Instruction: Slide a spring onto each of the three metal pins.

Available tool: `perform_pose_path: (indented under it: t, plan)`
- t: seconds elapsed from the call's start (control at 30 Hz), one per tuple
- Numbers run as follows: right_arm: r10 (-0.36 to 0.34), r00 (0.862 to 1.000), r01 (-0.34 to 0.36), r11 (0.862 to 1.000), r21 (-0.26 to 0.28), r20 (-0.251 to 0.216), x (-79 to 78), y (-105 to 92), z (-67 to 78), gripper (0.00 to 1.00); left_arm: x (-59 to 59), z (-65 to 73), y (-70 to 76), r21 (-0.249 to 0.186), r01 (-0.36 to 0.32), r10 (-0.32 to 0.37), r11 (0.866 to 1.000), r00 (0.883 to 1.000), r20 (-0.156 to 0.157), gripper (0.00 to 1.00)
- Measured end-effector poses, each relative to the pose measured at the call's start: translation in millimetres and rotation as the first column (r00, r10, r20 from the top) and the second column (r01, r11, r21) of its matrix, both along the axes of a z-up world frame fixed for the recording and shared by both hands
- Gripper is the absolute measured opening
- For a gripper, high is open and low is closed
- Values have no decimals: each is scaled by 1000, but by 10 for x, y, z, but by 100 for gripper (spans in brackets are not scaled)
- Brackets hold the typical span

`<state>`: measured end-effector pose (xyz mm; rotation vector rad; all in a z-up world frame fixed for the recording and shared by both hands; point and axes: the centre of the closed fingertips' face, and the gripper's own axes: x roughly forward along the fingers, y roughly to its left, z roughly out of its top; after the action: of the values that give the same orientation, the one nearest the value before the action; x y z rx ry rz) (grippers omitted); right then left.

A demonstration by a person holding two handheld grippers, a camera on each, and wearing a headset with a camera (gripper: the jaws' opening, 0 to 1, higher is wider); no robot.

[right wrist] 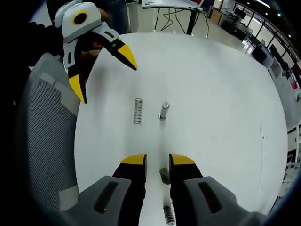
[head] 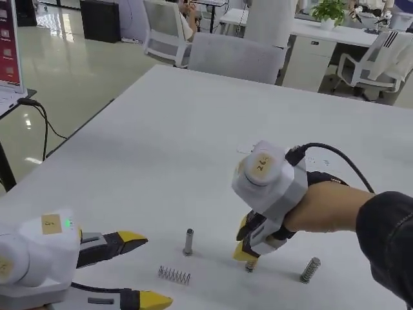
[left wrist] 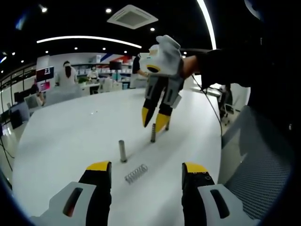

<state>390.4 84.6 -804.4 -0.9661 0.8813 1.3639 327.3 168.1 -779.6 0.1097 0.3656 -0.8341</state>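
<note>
Spring lies loose, a thin coil beside the bare pin. Left gripper gapes wide, empty. The right gripper is barely parted, empty, and the right gripper view catches a sprung pin.

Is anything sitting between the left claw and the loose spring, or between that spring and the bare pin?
Nothing visible does. The spring lies on the table just ahead of the open left claw, and the bare pin stands just beyond it with clear surface between them. The right claw is farther off, at another pin.
</note>
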Motion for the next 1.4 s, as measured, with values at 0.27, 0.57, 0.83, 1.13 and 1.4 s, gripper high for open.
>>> perform_pose_path:
  t: [0.27,0.57,0.83,1.13,1.4]
  plan:
    - [33,999,-33,999,26,-11,-156,200,-18,15,-28,8,9,1,-2,2,1000,1000,-1,55]
    - [65,997,-63,997,44,-43,-318,411,-139,15,-45,1,34,2,-4,4,1000,1000,-4,55]
    - [60,997,-57,997,49,-51,-368,534,-292,15,-36,-10,79,4,-13,13,1000,1000,-6,55]
    - [33,997,-31,999,42,-64,-372,634,-432,14,-53,-35,101,4,-17,17,1000,1000,-13,54]
    - [25,998,-23,999,26,-62,-375,652,-520,14,-52,-39,113,5,-16,16,1000,1000,-16,54]
